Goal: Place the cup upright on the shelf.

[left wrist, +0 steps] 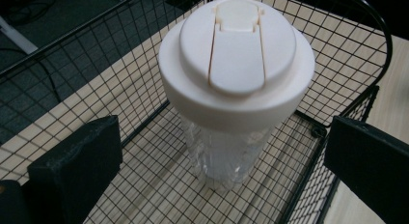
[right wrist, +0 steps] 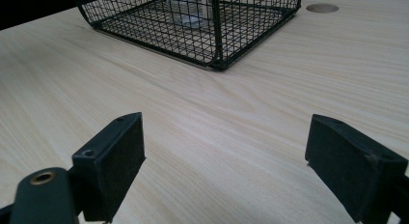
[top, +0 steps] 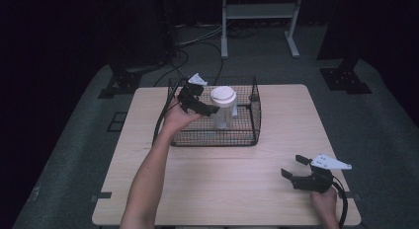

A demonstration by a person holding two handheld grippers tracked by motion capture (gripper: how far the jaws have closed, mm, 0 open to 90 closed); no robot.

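Black wire mesh forms the basket (top: 247,135) at the far middle of the wooden table (top: 232,174), and a clear bottle (top: 223,110) with a cream flip lid (top: 223,95) stands upright inside it, on the basket floor, nearer the left wall. The left gripper (top: 202,106) hangs over the basket's left rim, just beside the bottle at lid height; in the left gripper view its jaws stand wide apart on either side of the bottle (left wrist: 226,156), below the lid (left wrist: 236,60), touching neither, and nothing is held. The mesh wall (left wrist: 72,79) runs behind the bottle. The right gripper (top: 292,168) rests low over the near right corner of the table, well apart from the basket, a hand (top: 325,202) on its grip. In the right gripper view its jaws are spread wide over bare wood (right wrist: 217,137), empty, with the basket's near corner (right wrist: 217,64) ahead of them
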